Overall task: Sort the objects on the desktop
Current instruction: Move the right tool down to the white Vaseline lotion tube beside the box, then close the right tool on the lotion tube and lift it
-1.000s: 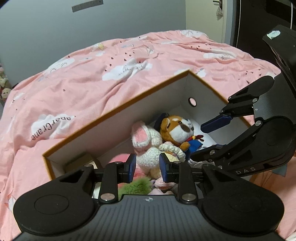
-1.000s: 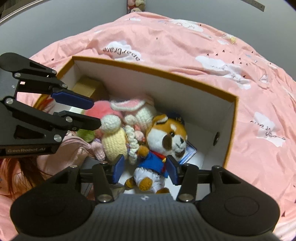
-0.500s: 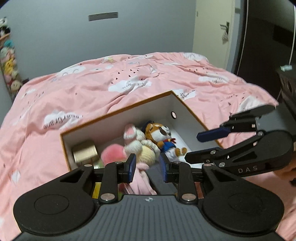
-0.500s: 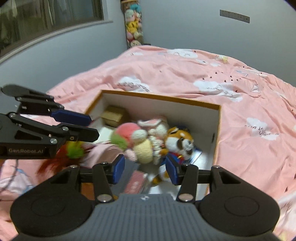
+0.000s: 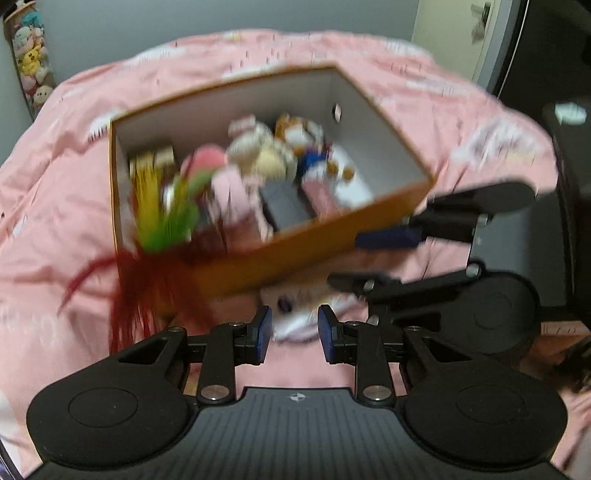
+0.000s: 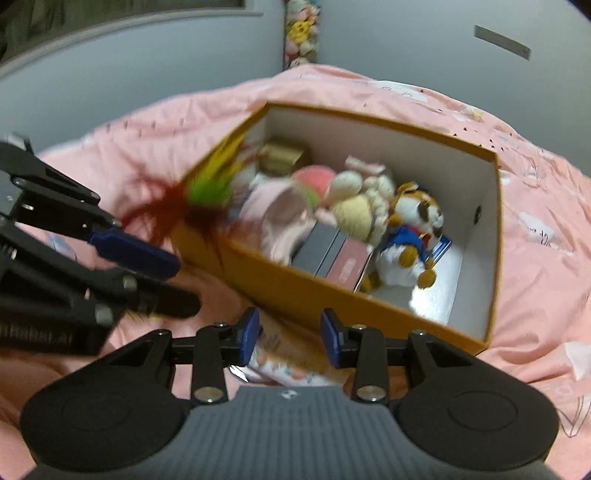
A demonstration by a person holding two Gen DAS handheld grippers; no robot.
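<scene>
Both tools have withdrawn from the box [image 6: 332, 295].

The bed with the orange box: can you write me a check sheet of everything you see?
Surface: pink cloud-print bedspread.
Job's things: orange box holding a dog plush, crochet doll, feather toy sticking out over its rim, gold box, flat dark and pink boxes.
Clutter: patterned packet on the bedspread outside the box.
Grippers: left gripper open, empty; right gripper closing, over the packet, not touching it.
Cables: nothing seen.
Surroundings: grey walls, hanging plush column.
</scene>
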